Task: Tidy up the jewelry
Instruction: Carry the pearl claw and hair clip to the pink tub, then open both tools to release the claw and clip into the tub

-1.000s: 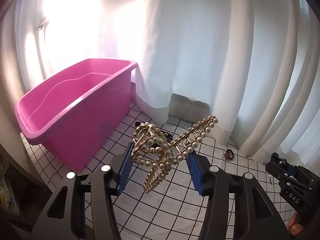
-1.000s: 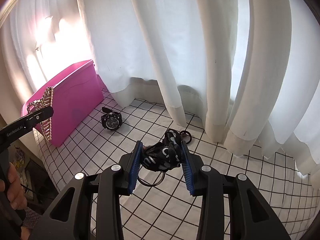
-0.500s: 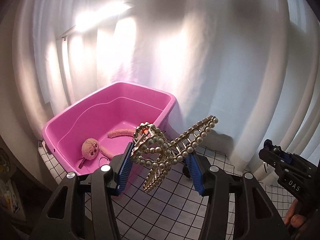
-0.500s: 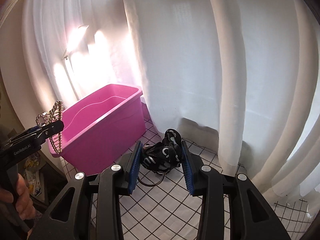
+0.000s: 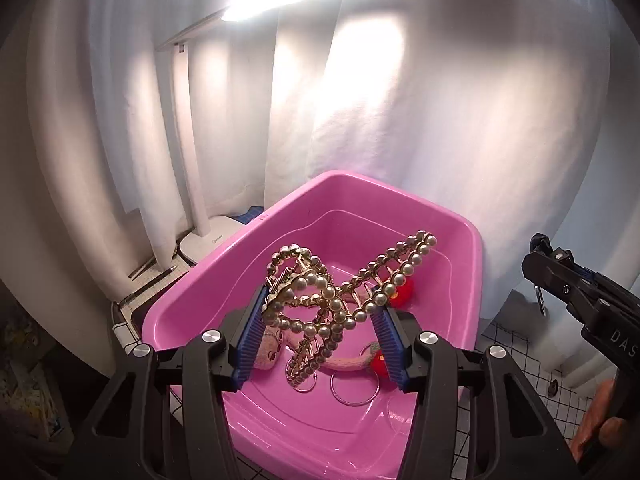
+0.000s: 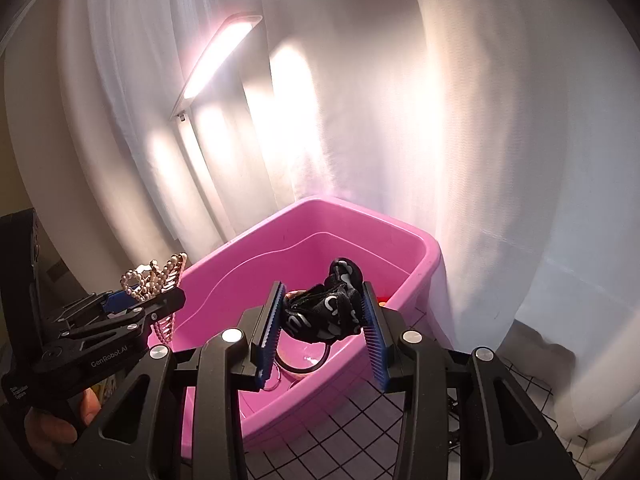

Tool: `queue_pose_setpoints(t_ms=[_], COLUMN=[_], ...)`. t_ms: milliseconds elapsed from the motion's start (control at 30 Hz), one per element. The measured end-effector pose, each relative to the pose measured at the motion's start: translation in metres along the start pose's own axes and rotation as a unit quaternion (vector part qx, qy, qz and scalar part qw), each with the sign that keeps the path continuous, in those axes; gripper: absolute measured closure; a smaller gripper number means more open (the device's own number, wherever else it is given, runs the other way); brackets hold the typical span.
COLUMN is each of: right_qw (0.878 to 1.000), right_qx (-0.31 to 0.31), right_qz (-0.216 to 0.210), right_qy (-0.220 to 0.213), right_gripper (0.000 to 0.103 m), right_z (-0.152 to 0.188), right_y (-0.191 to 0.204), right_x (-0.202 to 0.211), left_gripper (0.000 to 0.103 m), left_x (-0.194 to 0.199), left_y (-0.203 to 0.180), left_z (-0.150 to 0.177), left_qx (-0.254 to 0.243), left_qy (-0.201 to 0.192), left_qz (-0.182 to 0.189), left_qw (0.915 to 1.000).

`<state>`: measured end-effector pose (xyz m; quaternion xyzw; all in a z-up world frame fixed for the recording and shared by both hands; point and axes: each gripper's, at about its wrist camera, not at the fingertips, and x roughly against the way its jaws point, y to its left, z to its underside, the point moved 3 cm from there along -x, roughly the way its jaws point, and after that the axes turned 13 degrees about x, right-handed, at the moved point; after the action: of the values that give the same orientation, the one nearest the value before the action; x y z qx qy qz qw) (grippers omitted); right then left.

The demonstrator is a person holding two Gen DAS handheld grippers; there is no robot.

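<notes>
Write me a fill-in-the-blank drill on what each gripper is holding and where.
1. The left gripper is shut on a gold hair clip studded with ____.
2. The right gripper is shut on a black scrunchie with ____ markings.
3. Both grippers hover over a tub whose color is ____.
4. On the tub floor, below the hair clip, lies a thin metal ____.

Missing words: pearls; white; pink; ring
</notes>
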<state>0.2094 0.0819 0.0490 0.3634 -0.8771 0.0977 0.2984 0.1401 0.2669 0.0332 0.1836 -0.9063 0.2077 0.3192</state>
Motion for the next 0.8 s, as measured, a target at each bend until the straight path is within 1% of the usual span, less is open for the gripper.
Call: queue_pose_setpoints(t_ms=[100, 233, 433, 633, 800], right_qw=[1.0, 0.998, 0.994, 0.989, 0.986], right_qx=[-0.001, 0.007, 0.013, 0.005, -0.004], right_qz=[-0.015, -0.02, -0.021, -0.01, 0.007], right_qy=[0.021, 0.053, 0.105, 0.145, 0.169], right_gripper=[0.066, 0.066, 0.066, 0.066, 0.066], right_z=[-0.006, -0.013, -0.014, -0.011, -0.007], right_y=[0.009, 0.02, 0.028, 0.027, 0.019], right_x=[-0.03, -0.066, -0.11, -0.135, -0.144], left_gripper=[0.053, 0.053, 0.053, 0.052, 0.052], left_x=[-0.021, -0.045, -0.066, -0.081, -0.088], left_y=[0.012, 0.026, 0.036, 0.046, 0.048], left_z=[-0.003, -0.004, -0.003, -0.001, 0.005], left_qx=[0.003, 0.002, -0.004, -0.003, -0.002], left_qy=[0.021, 0.044, 0.068, 0.093, 0.114], left_qz=[-0.009, -0.026, -0.033, -0.042, -0.042], left_qw=[0.9997, 0.9987, 0.9971, 0.9948, 0.9926])
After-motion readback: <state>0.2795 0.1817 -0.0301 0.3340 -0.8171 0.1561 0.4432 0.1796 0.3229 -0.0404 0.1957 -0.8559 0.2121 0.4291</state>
